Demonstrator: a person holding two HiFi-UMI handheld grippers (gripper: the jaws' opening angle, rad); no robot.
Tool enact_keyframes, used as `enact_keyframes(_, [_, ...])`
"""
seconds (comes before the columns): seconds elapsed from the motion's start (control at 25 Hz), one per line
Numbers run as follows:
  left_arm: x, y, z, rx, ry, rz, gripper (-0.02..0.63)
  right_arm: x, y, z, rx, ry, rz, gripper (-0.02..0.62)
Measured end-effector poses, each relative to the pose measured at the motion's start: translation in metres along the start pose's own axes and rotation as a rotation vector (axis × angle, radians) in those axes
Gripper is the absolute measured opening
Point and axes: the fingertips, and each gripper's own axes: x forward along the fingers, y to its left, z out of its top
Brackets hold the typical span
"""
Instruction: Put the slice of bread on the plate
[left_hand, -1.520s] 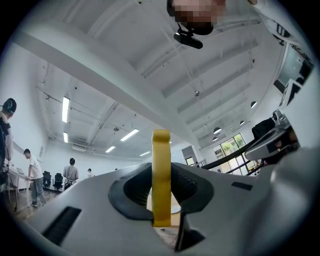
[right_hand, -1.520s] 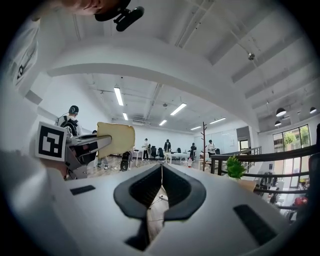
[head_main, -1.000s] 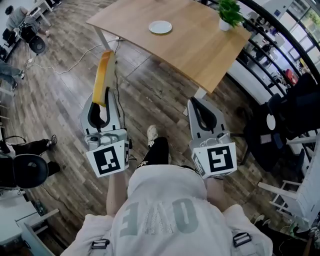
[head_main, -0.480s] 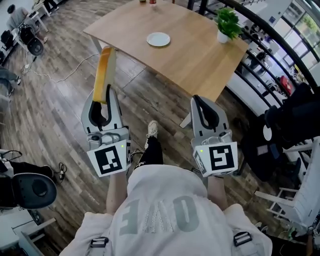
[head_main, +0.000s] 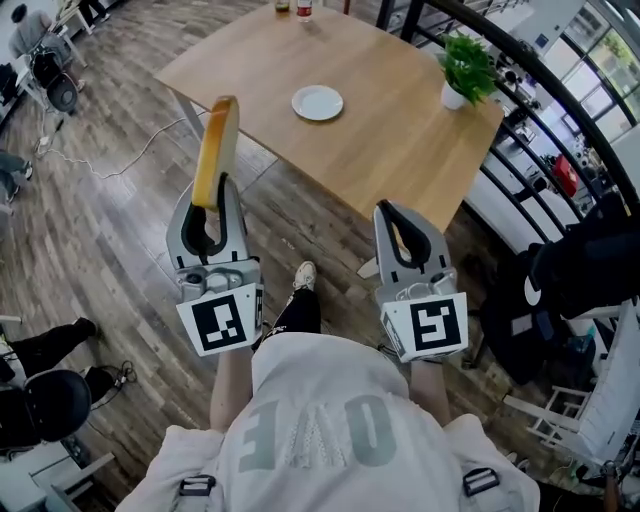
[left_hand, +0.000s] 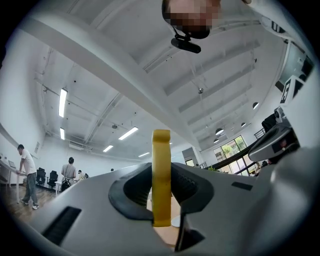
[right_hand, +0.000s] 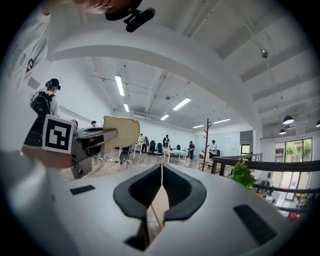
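A tan slice of bread (head_main: 216, 148) stands on edge, sticking up out of my left gripper (head_main: 213, 190), which is shut on its lower part. In the left gripper view the bread (left_hand: 161, 175) shows as a thin yellow strip between the black pads. The white plate (head_main: 317, 102) lies on the wooden table (head_main: 400, 140) ahead, well beyond both grippers. My right gripper (head_main: 394, 212) hangs at the right near the table's front corner, shut with nothing in it; its jaws meet (right_hand: 161, 172). The right gripper view shows the bread (right_hand: 121, 132) off to its left.
A potted plant (head_main: 466, 68) stands at the table's right corner, and bottles (head_main: 303, 9) at its far edge. A black railing (head_main: 545, 95) runs along the right. A cable (head_main: 120, 155) lies on the wood floor left of the table. My shoe (head_main: 303, 275) shows below.
Both grippers have been carried forward toward the table, which now sits lower and nearer in the head view. The bread stays clamped in the left gripper; the right stays shut.
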Motion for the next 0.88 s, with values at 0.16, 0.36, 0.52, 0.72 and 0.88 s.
enact_keyframes(0.16, [0.046,0.014,-0.015,-0.002,0.007,-0.016,0.087,0.047,-0.020,0.006,0.019,0.001,-0.018,0.020])
enact_keyframes(0.36, [0.100,0.041,-0.037,-0.014,0.019,-0.021,0.087,0.109,-0.028,0.016,0.013,0.012,0.003,0.020])
enact_keyframes(0.52, [0.142,0.058,-0.062,-0.045,0.045,-0.016,0.087,0.157,-0.038,0.020,-0.033,0.020,0.010,0.020])
enact_keyframes(0.72, [0.184,0.069,-0.090,-0.047,0.063,-0.042,0.087,0.202,-0.057,0.010,-0.009,0.047,-0.024,0.020])
enact_keyframes(0.88, [0.210,0.074,-0.102,-0.045,0.070,-0.047,0.087,0.221,-0.071,0.008,0.015,0.045,-0.046,0.020])
